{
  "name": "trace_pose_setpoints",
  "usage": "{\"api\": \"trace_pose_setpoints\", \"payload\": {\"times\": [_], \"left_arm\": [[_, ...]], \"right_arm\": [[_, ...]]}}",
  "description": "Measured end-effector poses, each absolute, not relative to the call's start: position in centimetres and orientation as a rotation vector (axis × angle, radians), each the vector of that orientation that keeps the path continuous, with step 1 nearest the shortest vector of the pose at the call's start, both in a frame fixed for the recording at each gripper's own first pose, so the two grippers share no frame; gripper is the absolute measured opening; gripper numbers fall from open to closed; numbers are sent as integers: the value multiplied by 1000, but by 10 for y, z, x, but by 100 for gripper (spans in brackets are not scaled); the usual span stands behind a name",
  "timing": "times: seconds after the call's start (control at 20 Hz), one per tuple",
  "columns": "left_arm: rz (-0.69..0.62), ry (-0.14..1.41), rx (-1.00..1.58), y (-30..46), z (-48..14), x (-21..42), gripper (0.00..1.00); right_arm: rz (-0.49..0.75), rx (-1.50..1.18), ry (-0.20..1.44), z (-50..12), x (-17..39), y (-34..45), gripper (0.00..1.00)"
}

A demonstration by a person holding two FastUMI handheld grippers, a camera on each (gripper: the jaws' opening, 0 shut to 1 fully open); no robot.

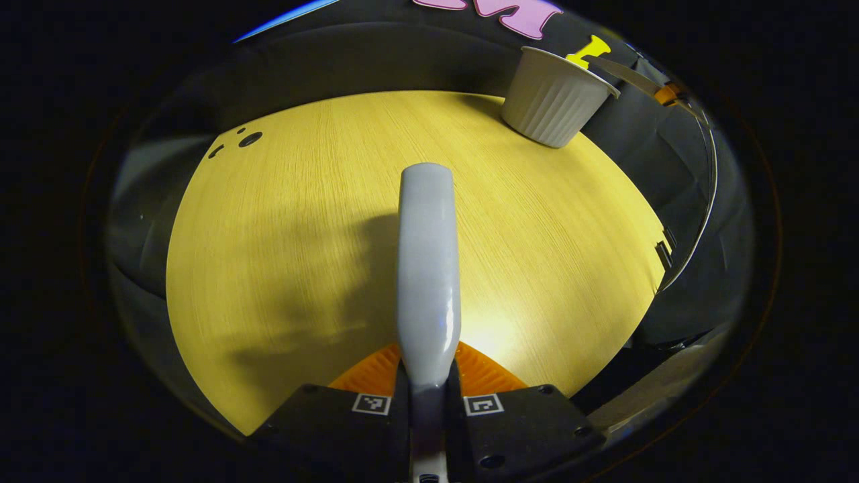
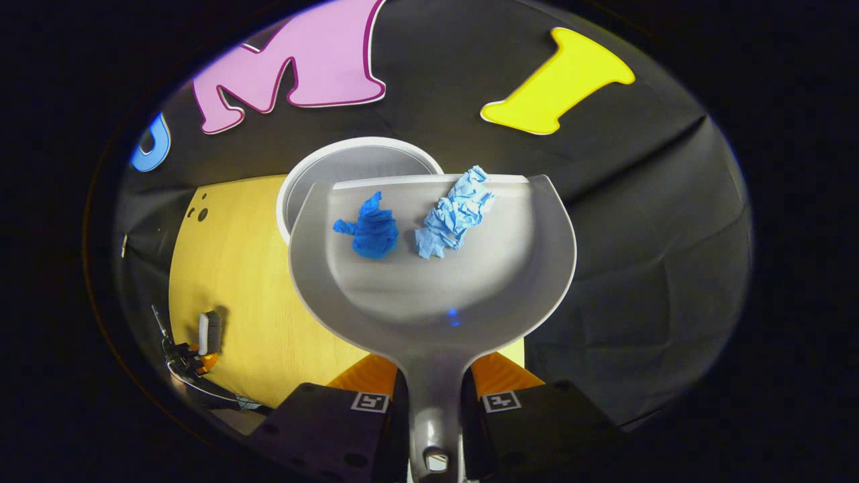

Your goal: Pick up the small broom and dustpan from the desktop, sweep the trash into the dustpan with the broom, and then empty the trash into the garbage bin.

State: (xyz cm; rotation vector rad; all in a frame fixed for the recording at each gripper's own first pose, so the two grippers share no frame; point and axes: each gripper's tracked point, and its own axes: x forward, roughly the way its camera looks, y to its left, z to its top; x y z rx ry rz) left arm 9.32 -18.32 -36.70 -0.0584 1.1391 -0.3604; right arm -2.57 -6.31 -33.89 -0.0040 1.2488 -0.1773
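The right gripper [image 2: 429, 402] pinched the dustpan [image 2: 429, 268] near the bin [image 2: 356, 161], two paper wads [image 2: 372, 231] inside; the left gripper [image 1: 427, 396] clamped the broom [image 1: 428, 268].

Both grippers' fingers [image 1: 376, 376] are closed tight, each gripping a handle.
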Motion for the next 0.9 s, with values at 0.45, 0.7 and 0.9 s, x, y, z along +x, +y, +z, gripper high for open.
{"api": "trace_pose_setpoints", "payload": {"times": [0.45,0.7,0.9], "left_arm": [[-338,1160,-79,-186,-367,90,25],[-330,1172,-101,-190,-369,88,25],[-321,1173,-106,-192,-369,87,28]], "right_arm": [[-109,-369,1433,-313,-37,-113,35],[-59,-506,1479,-302,-21,-120,35],[-31,-545,1488,-303,-17,-118,35]]}}
